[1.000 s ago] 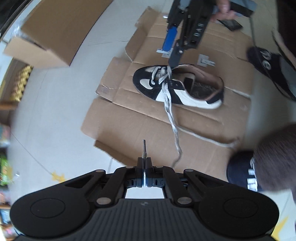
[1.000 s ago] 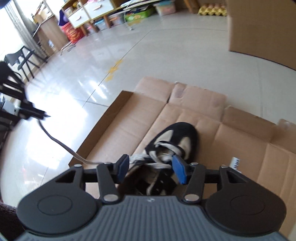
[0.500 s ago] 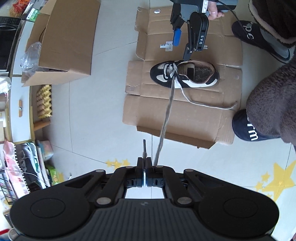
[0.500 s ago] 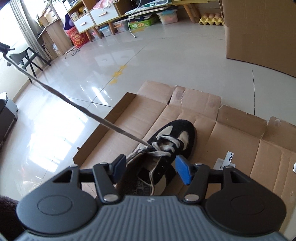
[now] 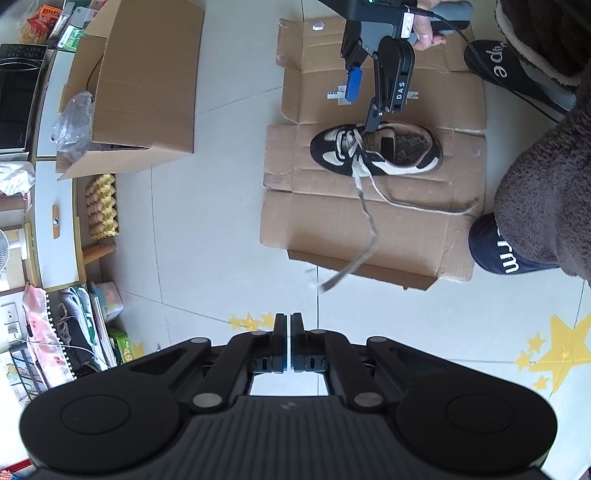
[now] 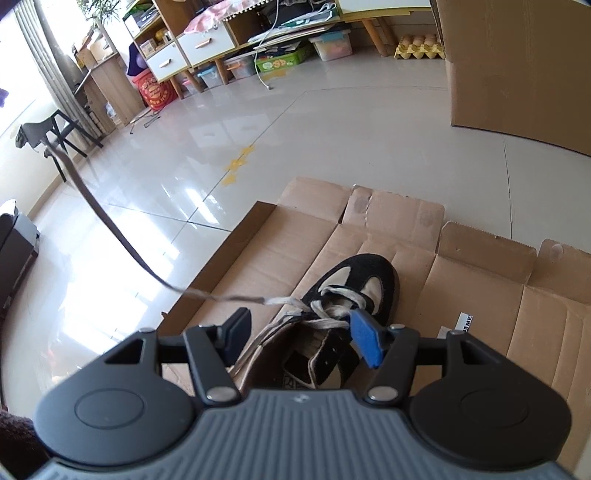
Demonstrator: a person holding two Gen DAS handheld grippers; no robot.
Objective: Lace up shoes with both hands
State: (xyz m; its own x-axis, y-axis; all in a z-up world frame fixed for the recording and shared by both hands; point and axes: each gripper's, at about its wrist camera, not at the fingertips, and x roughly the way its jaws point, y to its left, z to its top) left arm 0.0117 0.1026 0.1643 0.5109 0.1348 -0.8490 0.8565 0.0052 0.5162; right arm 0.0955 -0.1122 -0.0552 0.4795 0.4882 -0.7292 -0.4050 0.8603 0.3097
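A black and white sneaker [image 5: 332, 157] [image 6: 369, 266] lies on flattened cardboard [image 5: 332, 229] [image 6: 480, 302], toe to the left in the left wrist view. My right gripper [image 5: 362, 107] [image 6: 299, 334] is open, its fingers either side of the shoe's tongue, one tip at the collar. One grey lace end [image 5: 370, 229] [image 6: 122, 236] hangs loose in the air, touching neither gripper. The other lace end [image 5: 424, 211] lies on the cardboard. My left gripper [image 5: 287, 325] is high above the floor, shut, with nothing between its fingers.
An open cardboard box [image 5: 147, 74] [image 6: 517, 66] stands left of the mat, with egg trays [image 5: 101, 206] and low shelves beside it. A person's slippers [image 5: 506, 254] and fuzzy-clad knee [image 5: 546, 184] border the mat's right side. A hand [image 5: 424, 26] holds the right gripper.
Half a second ago the lace ran taut from the shoe to my shut left gripper. It has since come out of the fingers and falls slack. The right gripper has stayed at the shoe.
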